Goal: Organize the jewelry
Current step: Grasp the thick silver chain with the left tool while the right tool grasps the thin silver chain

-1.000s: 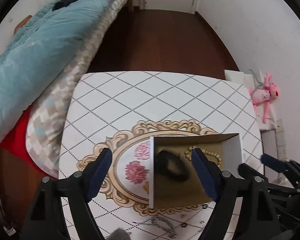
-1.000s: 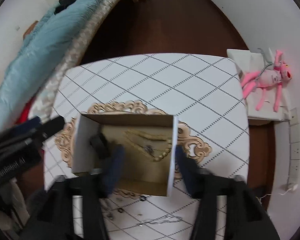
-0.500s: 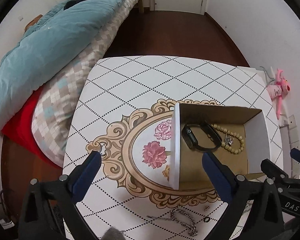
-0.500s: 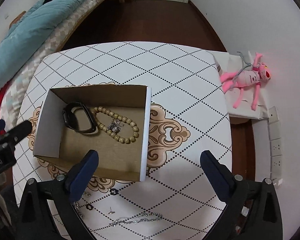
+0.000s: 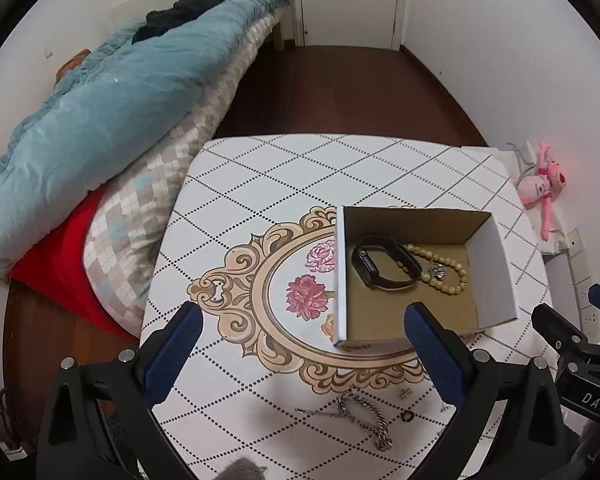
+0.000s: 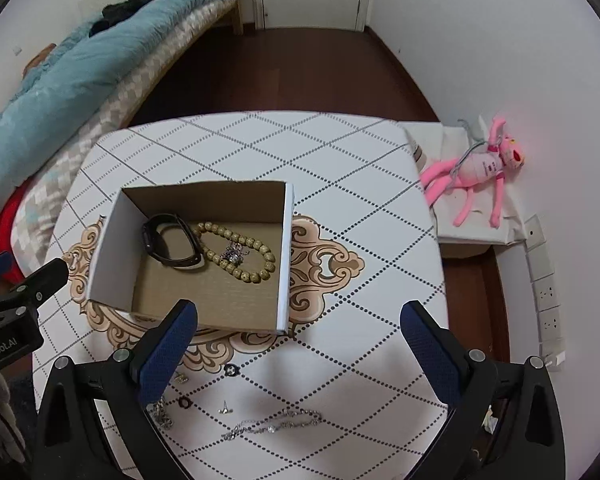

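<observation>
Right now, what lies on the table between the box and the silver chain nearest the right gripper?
In the right wrist view, between the box and the silver chain lie two small dark rings and an earring stud; the rest is bare tablecloth.

Teal duvet point(image 5: 100, 120), pink plush toy point(image 6: 480, 168) — perhaps 1 hanger.

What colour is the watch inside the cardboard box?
Black watch; the right wrist view shows it best.

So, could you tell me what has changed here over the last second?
Both grippers backed out of the cardboard box and their jaws have just been opening; left gripper and right gripper hold nothing. The black wristband and bead bracelet stay inside; loose chains remain on the table.
</observation>
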{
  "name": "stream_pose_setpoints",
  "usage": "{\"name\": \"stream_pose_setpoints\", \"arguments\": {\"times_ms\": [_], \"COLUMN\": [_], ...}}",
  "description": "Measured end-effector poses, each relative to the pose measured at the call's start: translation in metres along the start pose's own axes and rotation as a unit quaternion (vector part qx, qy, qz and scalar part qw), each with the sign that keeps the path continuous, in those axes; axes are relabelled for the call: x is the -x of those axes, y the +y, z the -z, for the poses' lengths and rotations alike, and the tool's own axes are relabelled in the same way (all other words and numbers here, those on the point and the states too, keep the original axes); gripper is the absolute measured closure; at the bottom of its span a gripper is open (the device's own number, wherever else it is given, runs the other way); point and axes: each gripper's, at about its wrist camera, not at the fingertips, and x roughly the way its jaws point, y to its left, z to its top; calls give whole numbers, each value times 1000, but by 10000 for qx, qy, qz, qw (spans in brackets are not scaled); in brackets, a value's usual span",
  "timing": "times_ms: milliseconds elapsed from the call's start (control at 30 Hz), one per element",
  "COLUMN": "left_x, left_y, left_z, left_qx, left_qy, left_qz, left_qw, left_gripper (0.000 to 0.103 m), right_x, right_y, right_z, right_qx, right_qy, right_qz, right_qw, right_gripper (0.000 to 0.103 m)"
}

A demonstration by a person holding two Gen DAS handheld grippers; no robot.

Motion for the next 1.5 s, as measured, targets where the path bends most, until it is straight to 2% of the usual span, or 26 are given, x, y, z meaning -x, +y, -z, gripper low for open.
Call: {"name": "stream_pose_setpoints", "arguments": {"times_ms": [300,400,533,667,733,800,833,900,1000,1067,1233,1267,1300,1367,1500], "left_x": [42,54,52,20,0,-20,-25,-40,-50,-54,-63,-65,-66,-67,-69], "left_y": [0,1,4,4,5,7,7,7,10,12,10,10,10,11,15], "left_z": [13,20,42,71,85,96,100,106,111,114,118,118,119,120,121], "left_qx": [-41,-123,-163,-215,-185,-146,-140,-112,-74,-48,-99,-107,-113,-104,3], "left_qy": [-337,-474,-424,-8,224,421,469,598,681,720,803,815,821,847,882], "left_qz": [142,42,-22,-86,-146,-256,-288,-367,-447,-484,-552,-559,-564,-560,-374], "left_qw": [9993,9988,9990,9997,9995,9987,9984,9975,9967,9962,9952,9951,9950,9948,9954], "left_gripper": [0,0,0,0,1,1,1,1,1,1,1,1,1,1,1], "right_x": [54,68,68,37,14,-12,-24,-41,-61,-61,-63,-63,-62,-60,-56], "right_y": [1,0,-5,-17,-25,-33,-37,-44,-49,-45,-22,-20,-17,-16,-16], "right_z": [18,25,52,86,101,116,123,131,138,138,139,138,138,138,138], "right_qx": [-23,-125,-326,-634,-849,-1115,-1228,-1371,-1527,-1479,-1005,-973,-883,-817,-772], "right_qy": [-544,-657,-499,-84,192,479,566,691,659,410,87,36,15,-24,-40], "right_qz": [-178,-283,-365,-440,-514,-385,-422,-361,-336,-284,259,218,338,252,150], "right_qw": [9984,9974,9976,9970,9949,9919,9899,9875,9855,9877,9946,9950,9955,9963,9969], "right_gripper": [1,1,1,1,8,17,20,31,40,44,47,56,72,96,101]}}
